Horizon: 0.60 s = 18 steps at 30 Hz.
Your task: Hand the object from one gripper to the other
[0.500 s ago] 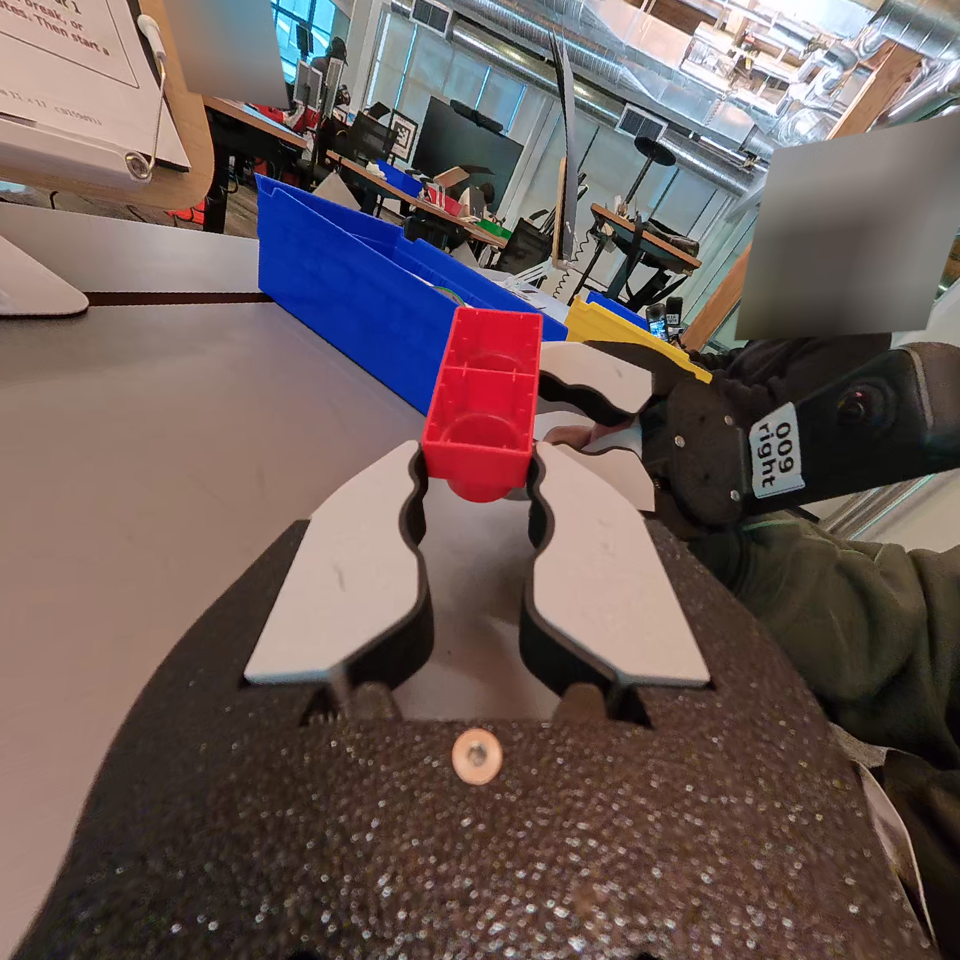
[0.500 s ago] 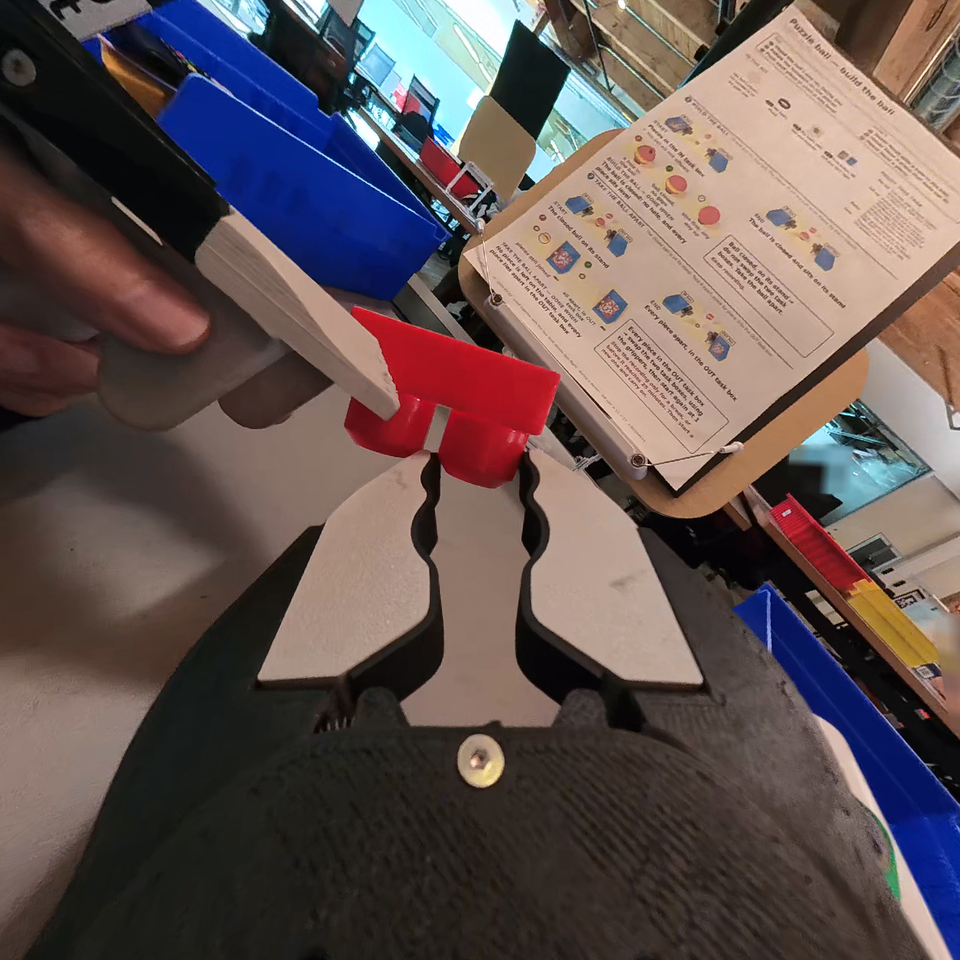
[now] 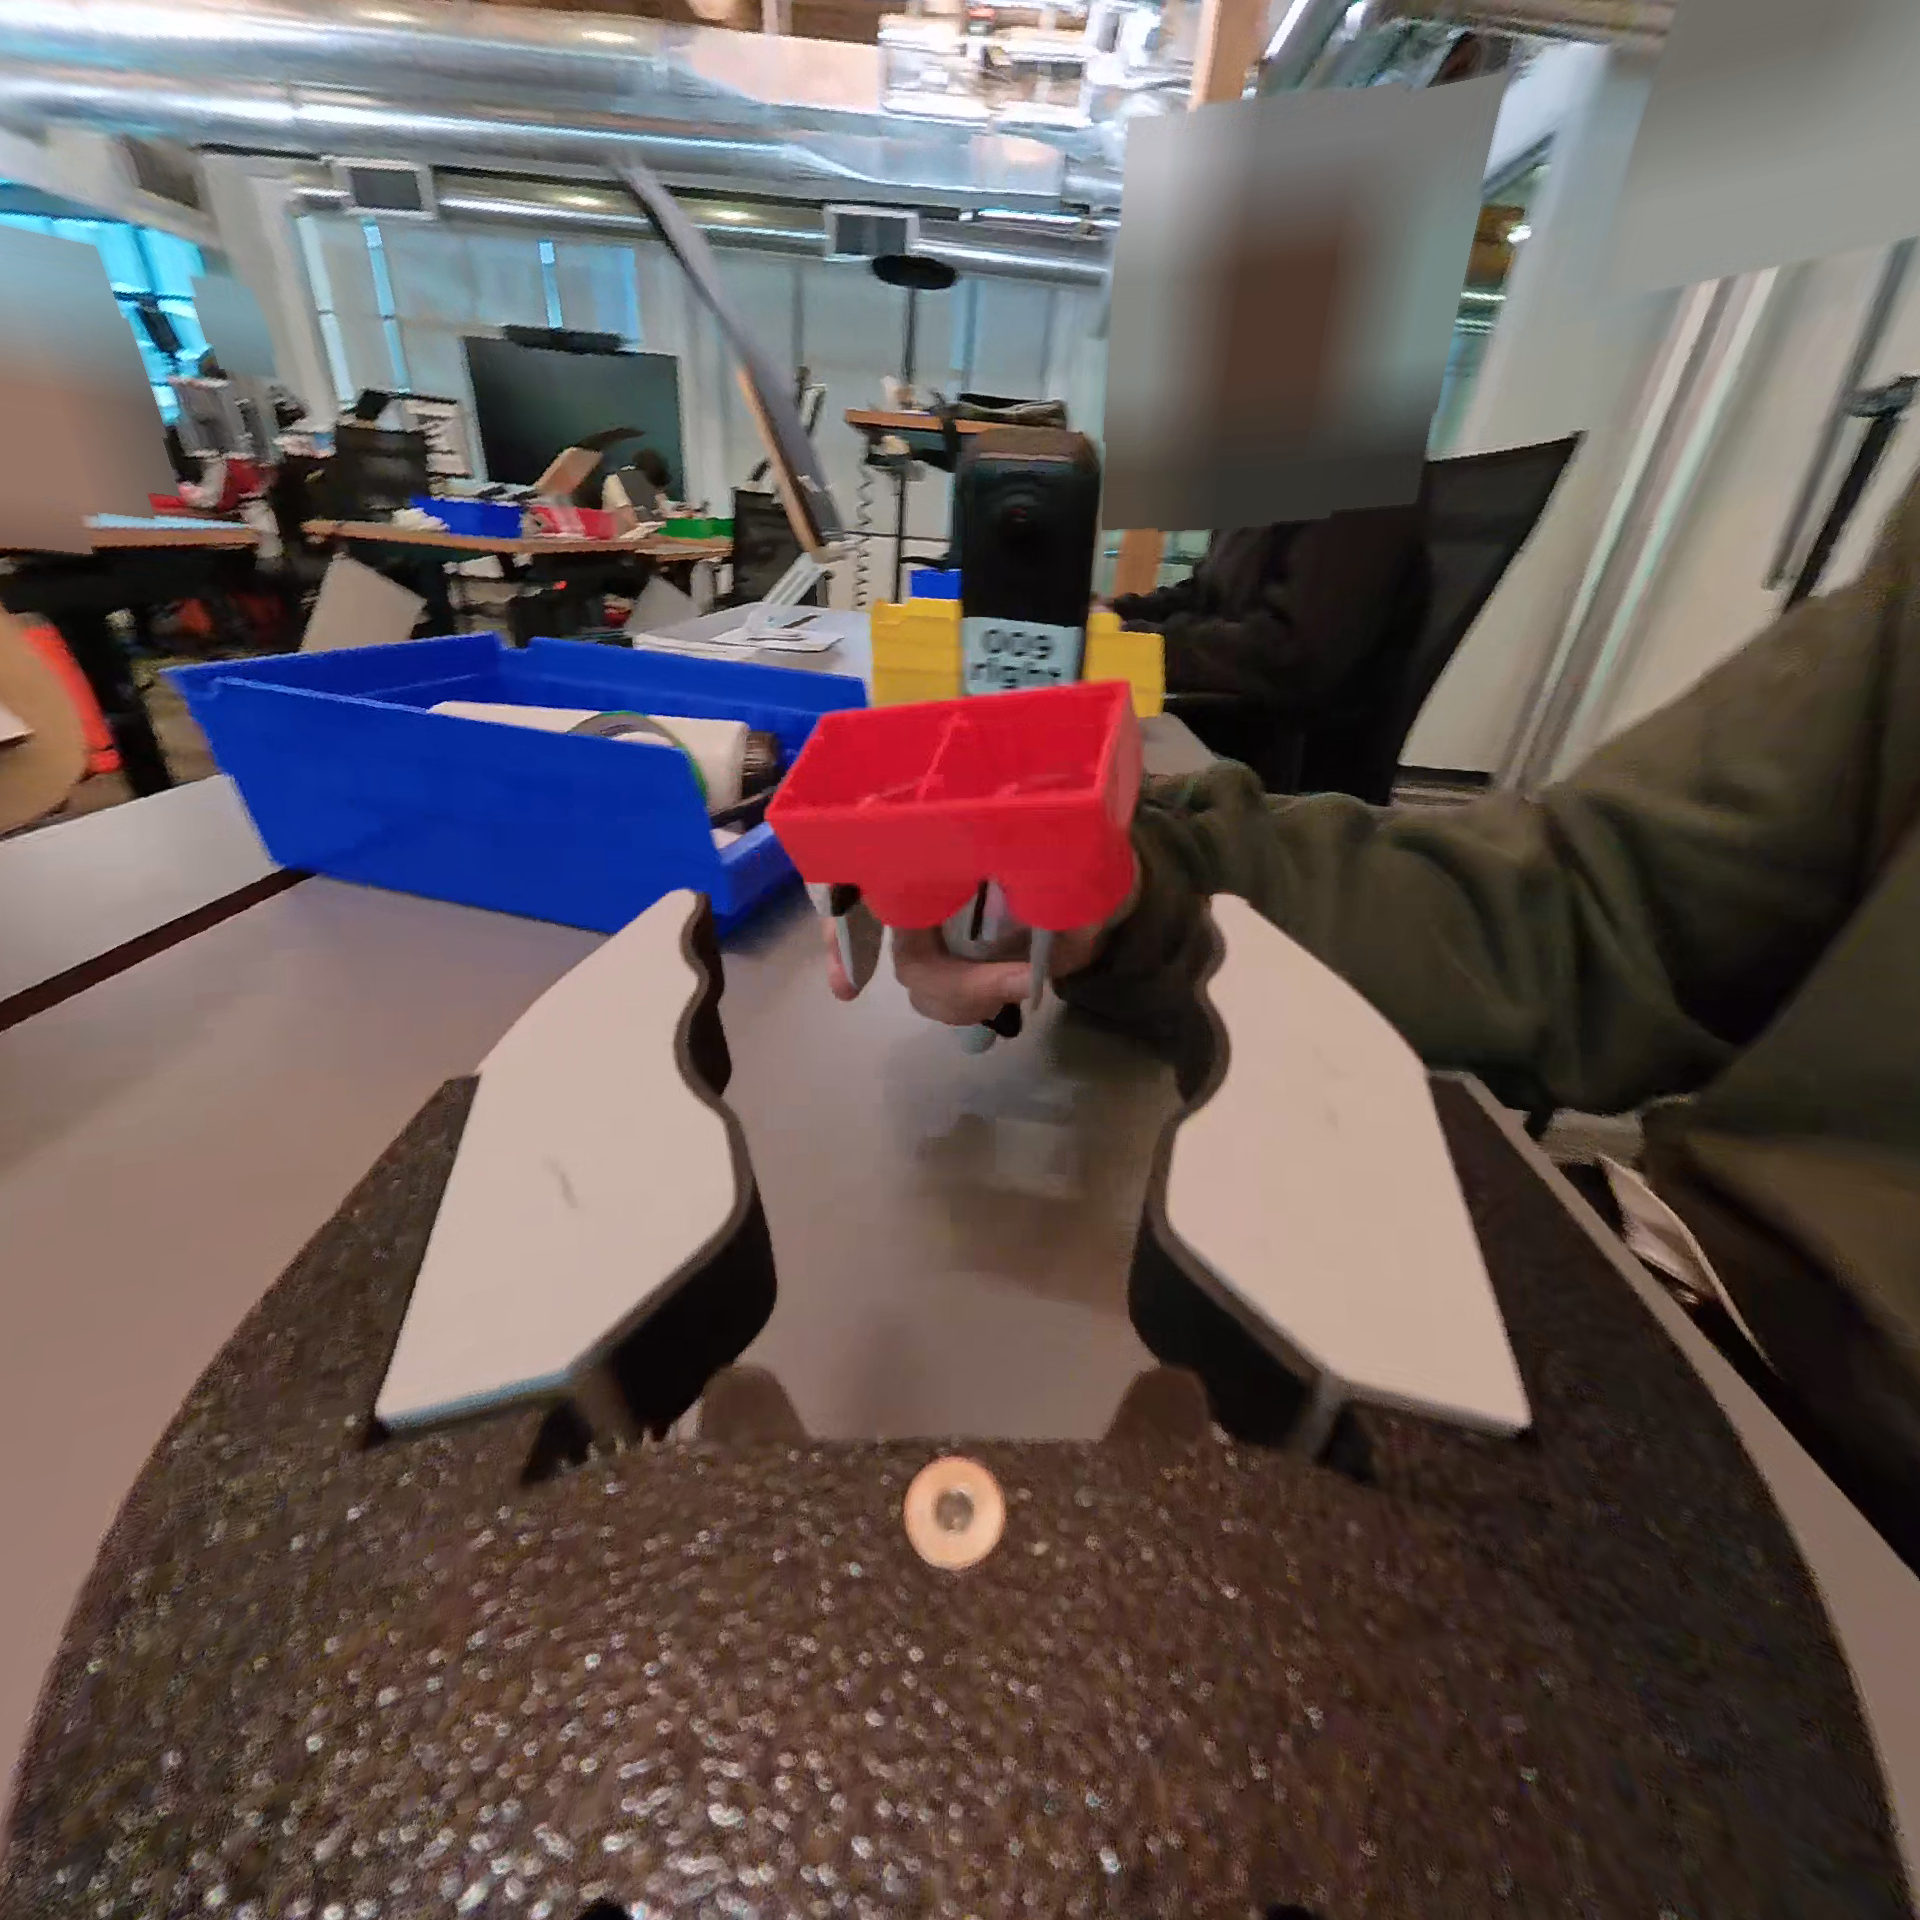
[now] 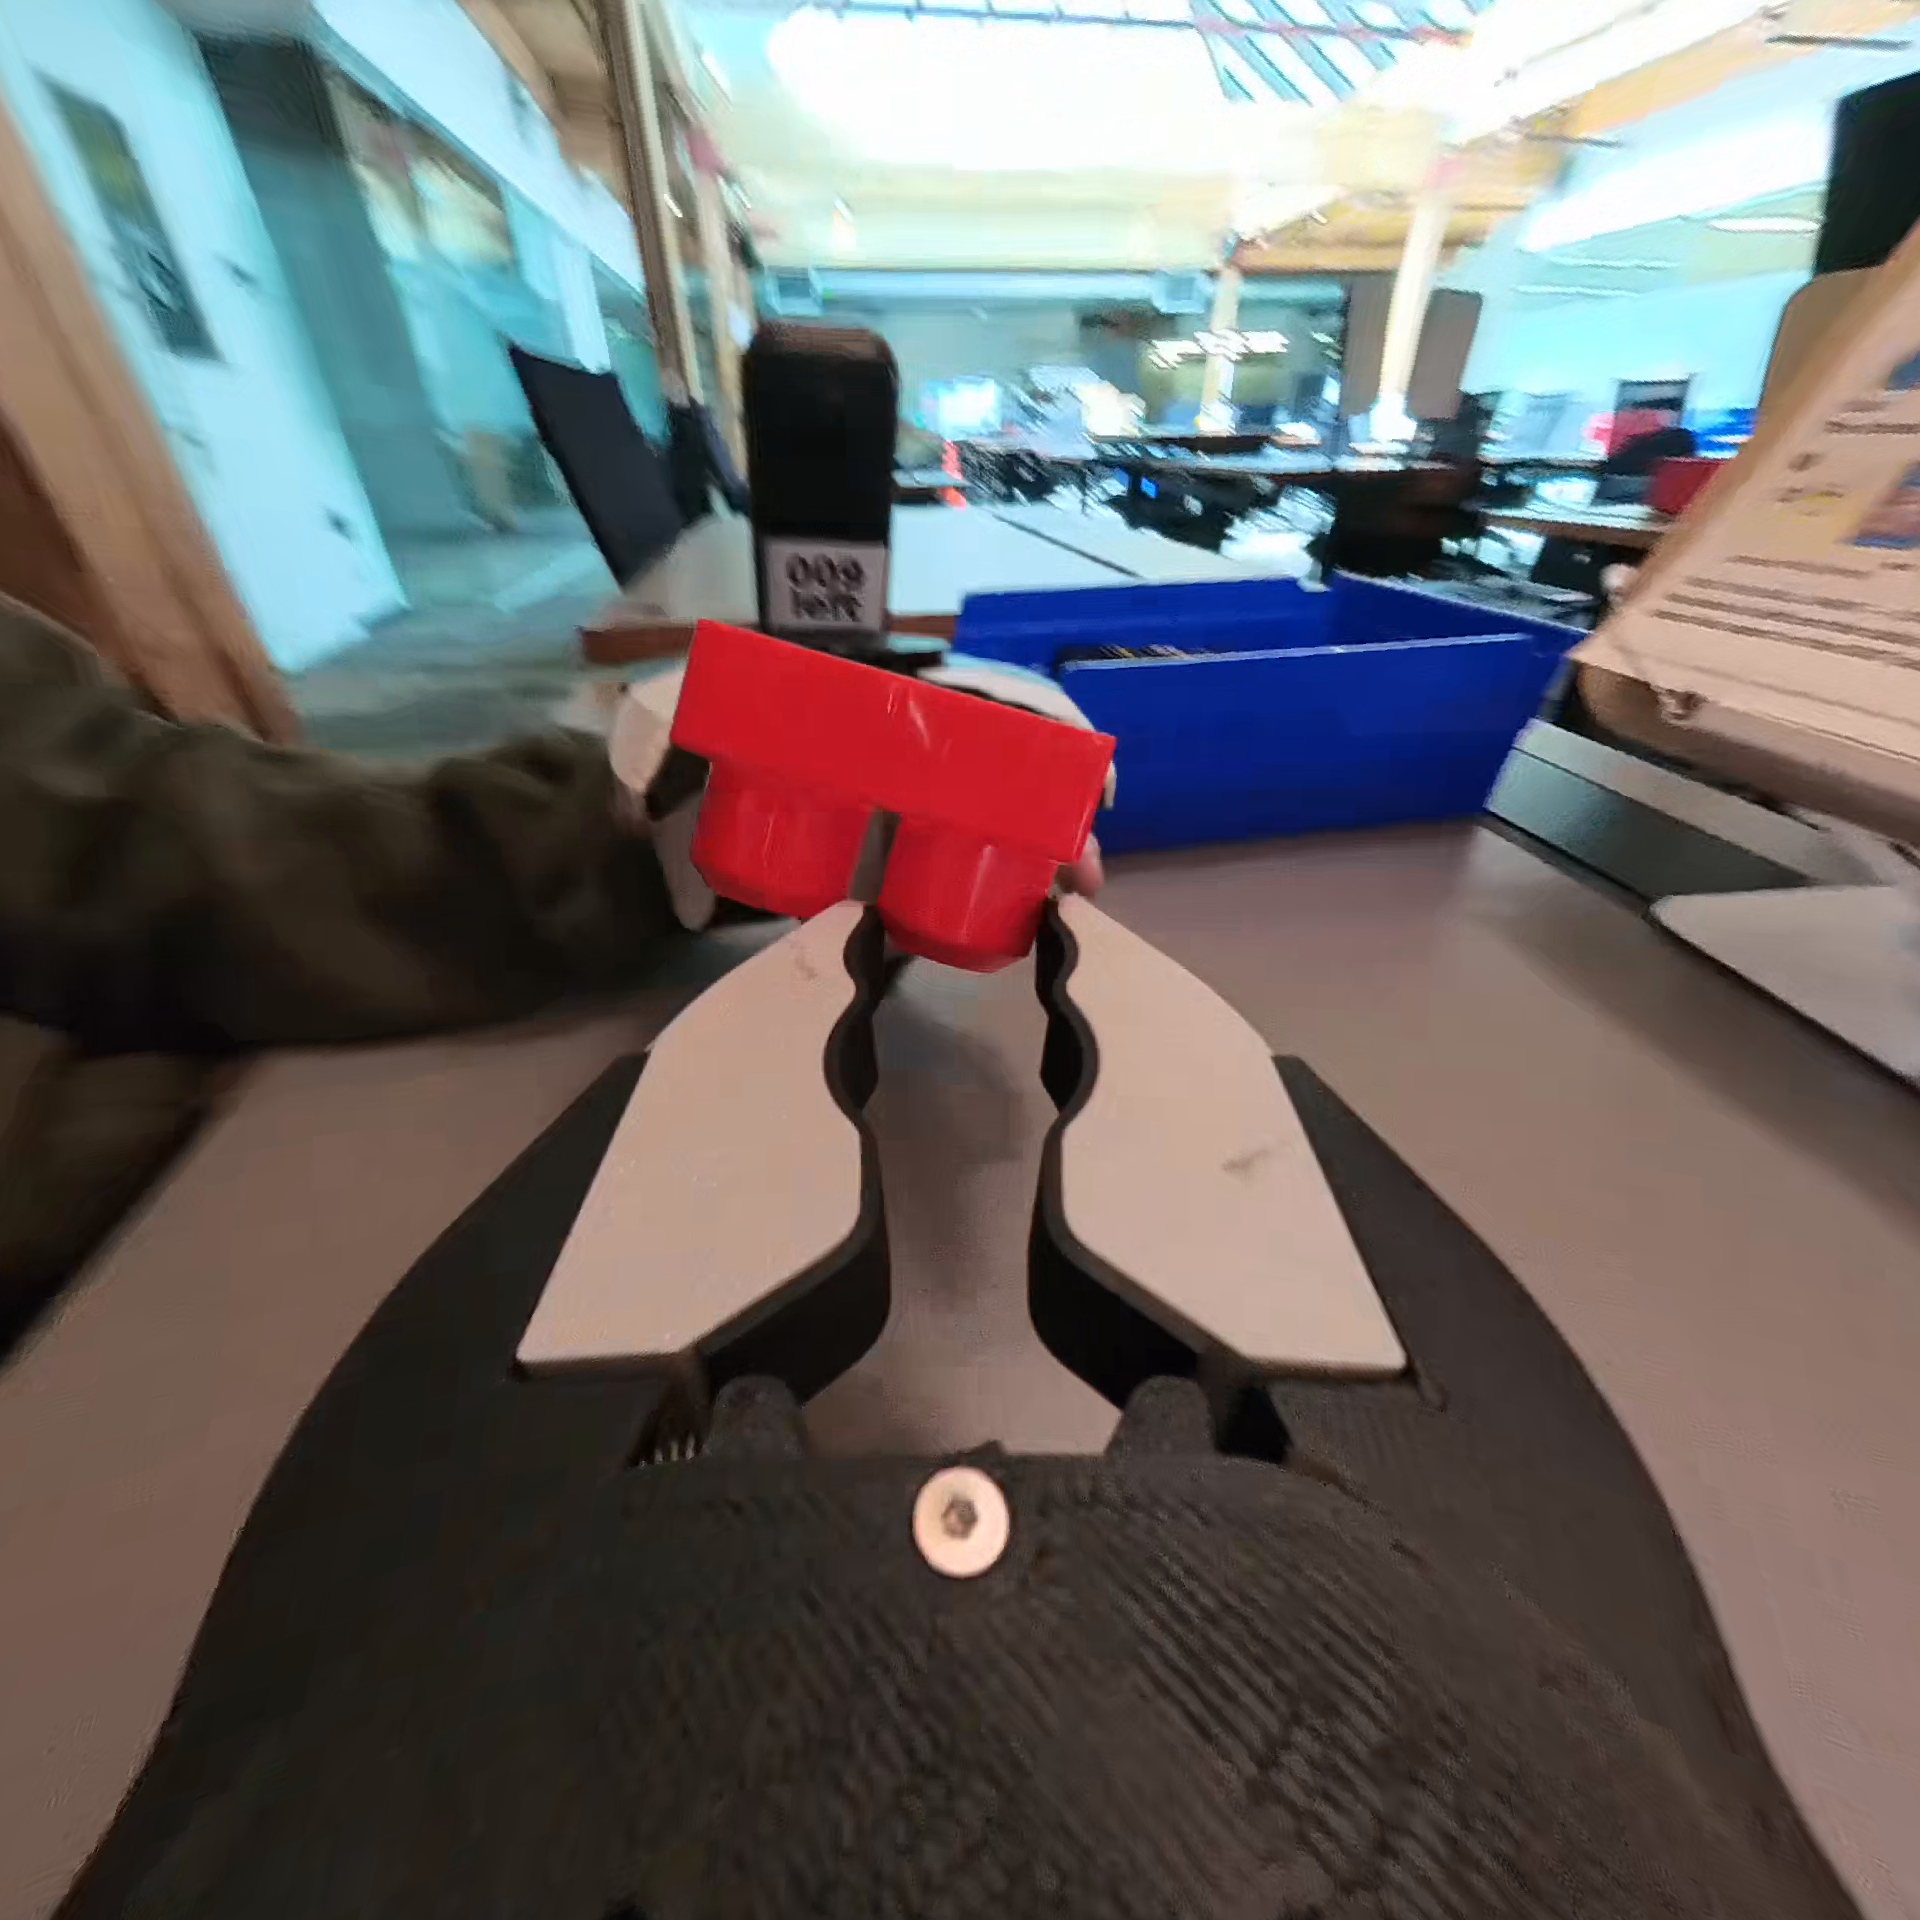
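Two grippers faced each other over the table [image 3: 260, 1091]. The right gripper [image 4: 951, 920] had its tips pinched on one stud of the red block [image 4: 883, 800], held clear above the surface. The left gripper [image 3: 956, 987], clamped on that block half a second before, now stood wide apart and empty, just short of it. I judged the handover essentially made; the right one only had to carry it off. A blue bin [image 3: 468, 769] sat farther back, to the left.

Bin: my blue bin [image 3: 457, 790] sits on the grey table [image 3: 260, 1091].
Beyond it: yellow blocks [image 3: 914, 649].
Right: instruction sheet [image 4: 1787, 582].
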Tool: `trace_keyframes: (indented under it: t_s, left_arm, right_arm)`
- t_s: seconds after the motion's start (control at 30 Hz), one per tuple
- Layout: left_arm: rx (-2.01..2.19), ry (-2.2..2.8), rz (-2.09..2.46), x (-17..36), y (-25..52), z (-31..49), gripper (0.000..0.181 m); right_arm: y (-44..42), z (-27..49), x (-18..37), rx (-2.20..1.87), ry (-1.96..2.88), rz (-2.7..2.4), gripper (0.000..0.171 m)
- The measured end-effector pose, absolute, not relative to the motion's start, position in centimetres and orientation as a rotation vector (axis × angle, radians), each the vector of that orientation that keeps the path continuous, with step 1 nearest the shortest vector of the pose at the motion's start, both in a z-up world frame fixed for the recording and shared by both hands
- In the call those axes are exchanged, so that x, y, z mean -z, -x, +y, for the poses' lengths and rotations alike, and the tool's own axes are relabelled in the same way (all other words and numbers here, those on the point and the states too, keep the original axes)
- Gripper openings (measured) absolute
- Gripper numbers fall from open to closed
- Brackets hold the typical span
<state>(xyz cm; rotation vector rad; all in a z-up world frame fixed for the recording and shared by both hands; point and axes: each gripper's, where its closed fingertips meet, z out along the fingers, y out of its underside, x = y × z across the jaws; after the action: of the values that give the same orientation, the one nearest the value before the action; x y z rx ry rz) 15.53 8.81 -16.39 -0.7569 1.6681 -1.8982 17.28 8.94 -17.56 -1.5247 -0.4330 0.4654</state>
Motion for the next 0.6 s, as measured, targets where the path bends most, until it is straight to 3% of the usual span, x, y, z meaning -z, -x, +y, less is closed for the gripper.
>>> trace_keyframes:
  t_s: [0.37,0.47,0.6]
  left_arm:
    - [1.937,0.748,1.707,16.6,-15.8,7.6,0.074]
    - [1.861,0.917,1.559,16.4,-17.6,9.9,0.074]
    - [1.775,1.115,1.343,16.5,-19.5,12.7,0.074]
  right_arm:
    - [-15.5,9.5,19.2,-0.392,1.586,-0.531,0.028]
    - [-16.7,10.4,20.1,-0.117,1.593,-0.555,0.052]
    - [-17.6,11.7,20.0,0.228,1.574,-0.557,0.054]
